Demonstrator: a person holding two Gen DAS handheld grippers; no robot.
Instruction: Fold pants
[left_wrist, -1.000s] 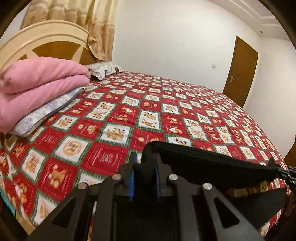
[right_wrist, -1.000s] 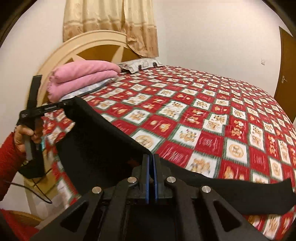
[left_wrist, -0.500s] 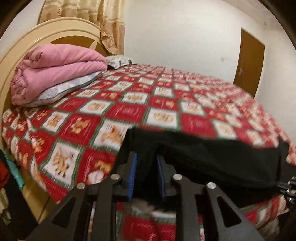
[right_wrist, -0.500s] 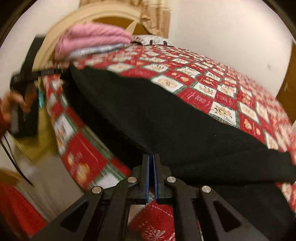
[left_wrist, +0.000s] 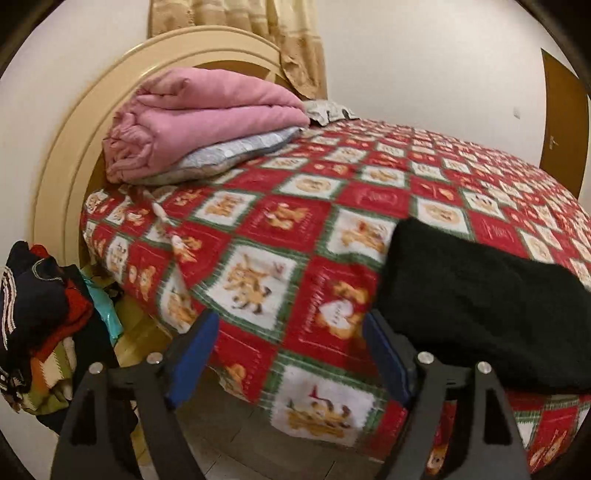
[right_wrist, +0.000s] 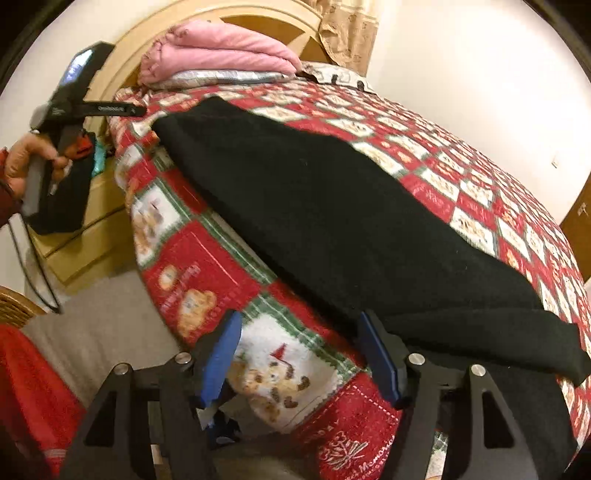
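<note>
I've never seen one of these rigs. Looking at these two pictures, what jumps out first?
The loud red bedspread with its teddy-bear squares fills both views. Black pants lie along the bed's near edge, partly hanging over it. In front, the open left gripper and right gripper show blue pads, and a pink blanket is stacked by the headboard.

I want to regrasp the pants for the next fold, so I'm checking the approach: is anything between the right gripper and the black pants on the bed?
Nothing visible is in the way. The right gripper is open at the bed's edge, and the black pants lie flat on the red patterned bedspread just beyond its right finger. The pink folded blanket sits far off by the headboard.
</note>
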